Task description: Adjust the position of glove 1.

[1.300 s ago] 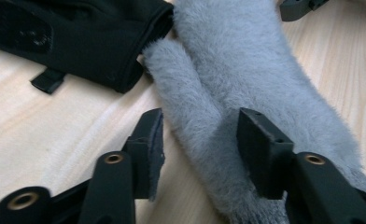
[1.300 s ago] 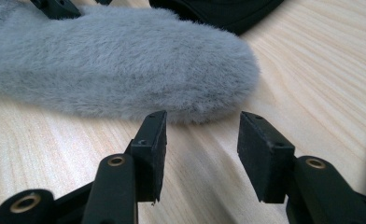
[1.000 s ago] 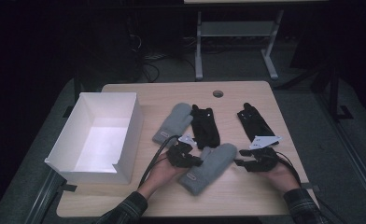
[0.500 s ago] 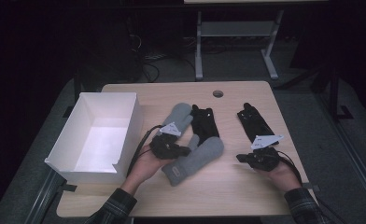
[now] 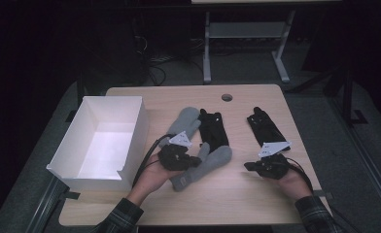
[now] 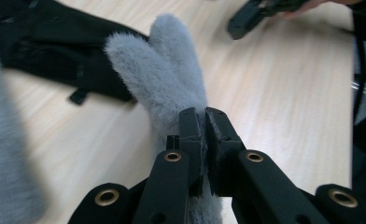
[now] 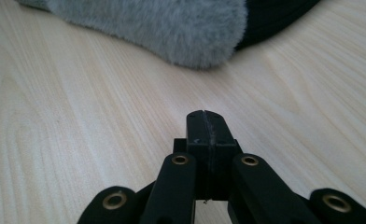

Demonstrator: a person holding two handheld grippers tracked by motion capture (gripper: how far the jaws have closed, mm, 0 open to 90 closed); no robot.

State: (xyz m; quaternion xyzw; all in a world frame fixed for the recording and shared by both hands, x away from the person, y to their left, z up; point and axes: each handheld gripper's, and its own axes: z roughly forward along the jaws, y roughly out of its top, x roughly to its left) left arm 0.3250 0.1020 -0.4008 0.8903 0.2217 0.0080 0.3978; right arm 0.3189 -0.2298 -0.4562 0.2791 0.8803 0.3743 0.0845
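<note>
Since the white box [image 5: 101, 141] is sitting open at the left edge of the table [image 5: 256, 194], it is probably waiting as the place where the gloves are meant to end up, and the pinched mitten is lying just to its right. Beside the box, the left gripper [image 5: 194, 161] is clamping its jaws on the lower grey mitten [image 5: 205, 165] near the cuff end, with fuzzy fabric squeezed between the two black jaws in the left gripper view [image 6: 204, 140]; gripping there is likely letting the person drag or lift the whole mitten in one piece. Just above it, the second grey mitten [image 5: 184, 124] is lying partly against a black glove [image 5: 213, 130], both resting flat and untouched. Farther right, another black glove [image 5: 264, 127] is lying apart from the rest. At the far right, the right gripper [image 5: 249, 166] is resting low over bare wood with its jaws pressed together on nothing, apparently waiting its turn.
</note>
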